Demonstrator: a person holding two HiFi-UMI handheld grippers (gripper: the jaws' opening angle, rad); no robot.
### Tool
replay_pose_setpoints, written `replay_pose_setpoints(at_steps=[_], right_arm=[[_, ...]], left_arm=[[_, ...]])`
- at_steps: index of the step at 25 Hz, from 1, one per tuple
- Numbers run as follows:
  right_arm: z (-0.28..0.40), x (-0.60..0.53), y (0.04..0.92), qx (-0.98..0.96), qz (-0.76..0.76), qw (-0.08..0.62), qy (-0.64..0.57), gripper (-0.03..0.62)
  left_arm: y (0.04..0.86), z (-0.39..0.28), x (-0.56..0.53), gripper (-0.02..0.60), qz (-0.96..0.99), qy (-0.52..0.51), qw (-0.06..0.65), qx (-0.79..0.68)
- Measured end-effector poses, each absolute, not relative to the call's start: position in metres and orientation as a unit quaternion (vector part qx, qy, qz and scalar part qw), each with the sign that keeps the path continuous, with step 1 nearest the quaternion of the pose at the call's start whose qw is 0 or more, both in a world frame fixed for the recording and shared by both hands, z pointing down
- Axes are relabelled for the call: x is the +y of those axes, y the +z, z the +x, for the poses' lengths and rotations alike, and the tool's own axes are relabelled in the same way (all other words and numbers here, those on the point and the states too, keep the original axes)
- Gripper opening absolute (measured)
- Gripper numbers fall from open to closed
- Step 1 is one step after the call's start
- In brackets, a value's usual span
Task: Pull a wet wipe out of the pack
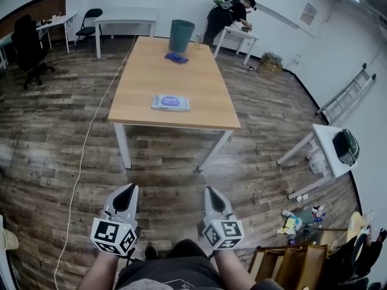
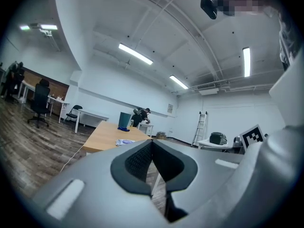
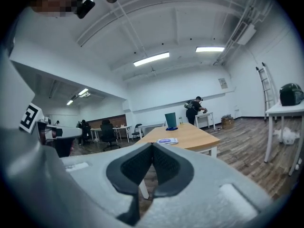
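Observation:
The wet wipe pack (image 1: 170, 103), flat, white with a purple label, lies near the front edge of a wooden table (image 1: 145, 71). It shows small in the left gripper view (image 2: 124, 142) and the right gripper view (image 3: 167, 140). Both grippers are held low, well short of the table, pointing toward it. My left gripper (image 1: 128, 191) is shut with nothing between its jaws, and so is my right gripper (image 1: 211, 192). In the gripper views the left gripper's (image 2: 152, 145) and the right gripper's (image 3: 152, 147) dark pads meet at the tips.
A teal bin (image 1: 181, 35) and a blue cloth (image 1: 176, 57) sit at the table's far end. A white cable (image 1: 84, 156) runs along the floor on the left. A person (image 1: 227, 18) works at a white desk beyond. A small white table (image 1: 329, 147) and ladder (image 1: 351, 92) stand at right.

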State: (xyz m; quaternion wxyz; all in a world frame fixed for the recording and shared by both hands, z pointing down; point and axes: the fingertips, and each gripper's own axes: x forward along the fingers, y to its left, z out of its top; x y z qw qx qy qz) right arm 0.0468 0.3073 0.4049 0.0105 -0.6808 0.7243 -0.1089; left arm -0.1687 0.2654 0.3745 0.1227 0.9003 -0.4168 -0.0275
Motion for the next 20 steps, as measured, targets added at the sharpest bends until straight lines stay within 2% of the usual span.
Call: replay_pose_setpoints(at_steps=[12, 20], right_arm=[[0.077, 0.211, 0.428, 0.735, -0.662, 0.006, -0.145, -0.009], [0.126, 0.112, 0.416, 0.755, -0.643, 0.003, -0.129, -0.009]], left_arm=[[0.393, -0.146, 0.184, 0.018, 0.885, -0.012, 0.117, -0.451], [0.392, -0.085, 0.112, 0.018, 0.878, 0.006, 0.106, -0.467]])
